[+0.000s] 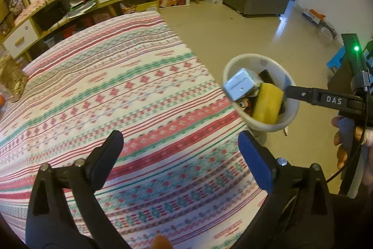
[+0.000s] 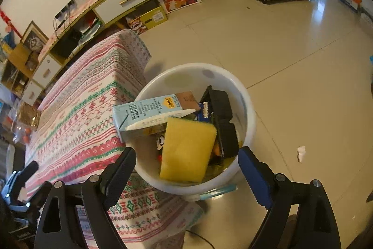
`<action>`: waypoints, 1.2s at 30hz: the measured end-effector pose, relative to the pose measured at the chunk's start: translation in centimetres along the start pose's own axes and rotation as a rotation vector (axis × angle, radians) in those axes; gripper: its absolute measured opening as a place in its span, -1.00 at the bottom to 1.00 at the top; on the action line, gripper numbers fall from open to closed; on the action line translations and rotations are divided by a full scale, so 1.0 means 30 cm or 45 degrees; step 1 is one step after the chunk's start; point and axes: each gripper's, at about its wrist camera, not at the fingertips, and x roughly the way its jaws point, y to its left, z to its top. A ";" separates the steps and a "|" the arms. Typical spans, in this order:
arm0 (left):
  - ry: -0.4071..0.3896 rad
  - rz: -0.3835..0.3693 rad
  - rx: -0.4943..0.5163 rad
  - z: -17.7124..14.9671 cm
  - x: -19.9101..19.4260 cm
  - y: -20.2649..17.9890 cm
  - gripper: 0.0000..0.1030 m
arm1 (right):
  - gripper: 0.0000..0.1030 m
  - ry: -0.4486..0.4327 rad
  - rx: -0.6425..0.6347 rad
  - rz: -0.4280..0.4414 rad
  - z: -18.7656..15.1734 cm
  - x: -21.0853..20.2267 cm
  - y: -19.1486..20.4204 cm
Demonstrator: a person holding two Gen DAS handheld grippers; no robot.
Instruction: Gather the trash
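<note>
Both tools gape empty; sponge (image 2: 187, 149) fills bucket (image 2: 247, 109).

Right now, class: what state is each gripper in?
Left gripper: open, holding nothing, above the striped cloth.
Right gripper: open, empty, over the bin.

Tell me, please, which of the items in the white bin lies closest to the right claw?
The yellow sponge: it sits at the near side of the white bin, just ahead of the open right claw, while the blue carton and black tray lie farther back.
</note>
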 end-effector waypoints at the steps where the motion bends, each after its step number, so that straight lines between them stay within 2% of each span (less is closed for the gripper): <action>1: -0.001 0.018 -0.012 -0.007 -0.010 0.011 0.92 | 0.76 -0.011 -0.016 -0.008 -0.005 -0.010 0.011; 5: -0.017 0.114 -0.117 -0.055 -0.058 0.072 0.92 | 0.76 -0.043 -0.109 0.031 -0.036 -0.046 0.085; 8: -0.051 0.201 -0.225 -0.105 -0.094 0.120 0.92 | 0.76 -0.071 -0.263 0.097 -0.087 -0.071 0.186; 12: -0.084 0.373 -0.339 -0.194 -0.137 0.150 0.93 | 0.76 -0.155 -0.531 0.106 -0.180 -0.125 0.295; 14: -0.127 0.454 -0.364 -0.249 -0.169 0.147 0.93 | 0.76 -0.196 -0.601 0.124 -0.224 -0.152 0.320; 16: -0.161 0.474 -0.377 -0.292 -0.194 0.140 0.93 | 0.76 -0.236 -0.646 0.164 -0.275 -0.185 0.322; 20: -0.225 0.498 -0.388 -0.362 -0.230 0.116 0.93 | 0.78 -0.296 -0.692 0.177 -0.342 -0.221 0.301; 27: -0.346 0.533 -0.393 -0.412 -0.280 0.093 0.97 | 0.80 -0.350 -0.702 0.216 -0.403 -0.271 0.276; 36: -0.369 0.507 -0.408 -0.429 -0.297 0.079 0.99 | 0.81 -0.399 -0.758 0.216 -0.442 -0.289 0.318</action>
